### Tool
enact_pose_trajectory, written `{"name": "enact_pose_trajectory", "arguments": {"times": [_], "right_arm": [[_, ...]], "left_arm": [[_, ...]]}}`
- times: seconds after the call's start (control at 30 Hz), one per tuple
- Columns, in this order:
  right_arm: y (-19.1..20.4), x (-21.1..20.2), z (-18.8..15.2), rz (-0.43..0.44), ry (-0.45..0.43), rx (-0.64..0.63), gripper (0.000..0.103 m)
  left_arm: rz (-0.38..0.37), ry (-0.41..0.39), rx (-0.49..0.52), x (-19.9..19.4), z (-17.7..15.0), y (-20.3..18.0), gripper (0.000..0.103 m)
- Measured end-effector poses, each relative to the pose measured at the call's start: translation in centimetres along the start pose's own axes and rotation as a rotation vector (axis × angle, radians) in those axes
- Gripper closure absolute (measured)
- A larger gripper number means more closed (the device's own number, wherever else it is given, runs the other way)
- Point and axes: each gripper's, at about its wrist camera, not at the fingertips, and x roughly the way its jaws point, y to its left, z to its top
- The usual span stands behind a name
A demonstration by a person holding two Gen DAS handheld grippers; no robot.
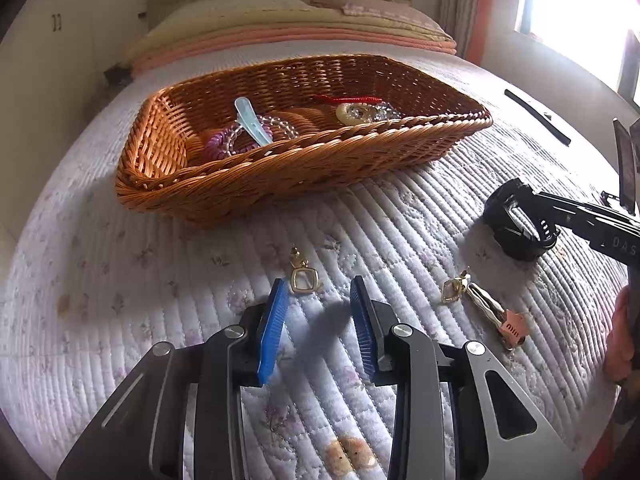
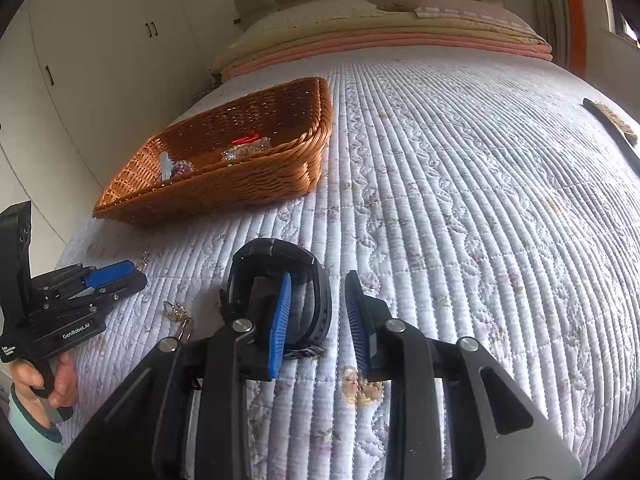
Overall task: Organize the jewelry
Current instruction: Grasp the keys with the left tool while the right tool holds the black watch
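A gold square earring lies on the quilt just beyond the tips of my left gripper, which is open and empty. To its right lie a second gold earring and a hair clip with a pink star. A black watch stands on its looped band. My right gripper is open, its left pad inside the loop and the band's right side between the jaws, clear of the right pad. The wicker basket holds a pale blue clip, bead bracelets and a red cord.
Folded blankets and pillows are stacked at the head of the bed behind the basket. A thin black strip lies near the bed's right edge. Wardrobe doors stand on the left. A hand holds the left gripper.
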Motion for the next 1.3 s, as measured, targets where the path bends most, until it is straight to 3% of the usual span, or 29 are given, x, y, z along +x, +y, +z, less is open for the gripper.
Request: {"name": "enact_pose_trajectory", "arguments": {"times": [0.23,0.43,0.53,0.67,0.77,0.93,1.07,1.3], "right_arm": [[0.1,1.0,-0.2,-0.012,0.039,-0.009,0.078],[-0.3,1.5,-0.1,0.009,0.055,0.012,0.078],[-0.1,1.6,0.0,0.003,0.053,0.001,0.078],[0.1,1.8,0.0,-0.002,0.053,-0.015,0.078],[0.3,1.9,0.0,-0.007,0.054,-0.02,0.078],[0.7,2.2,0.1,-0.013,0.056,-0.034,0.078],[1.7,2.6,0.1,-0.046,0.061,-0.075,0.077],[1.5,2.6,0.1,-0.046,0.055,-0.069,0.08]], "left_arm": [[-0.021,-0.006,-0.023,-0.5,-0.3,0.2,0.072],[-0.172,-0.039,-0.052,-1.8,-0.9,-1.1,0.072],[-0.213,-0.02,-0.029,-1.1,-0.9,-2.6,0.072],[-0.154,0.009,0.048,0.1,-0.9,-4.9,0.072],[-0.179,0.012,0.027,0.5,-0.4,-5.0,0.072],[-0.145,0.018,0.057,1.1,-0.1,-6.0,0.071],[-0.084,0.013,0.074,1.4,-0.1,-6.5,0.09],[-0.1,-0.01,0.051,0.7,-0.3,-5.9,0.094]]}}
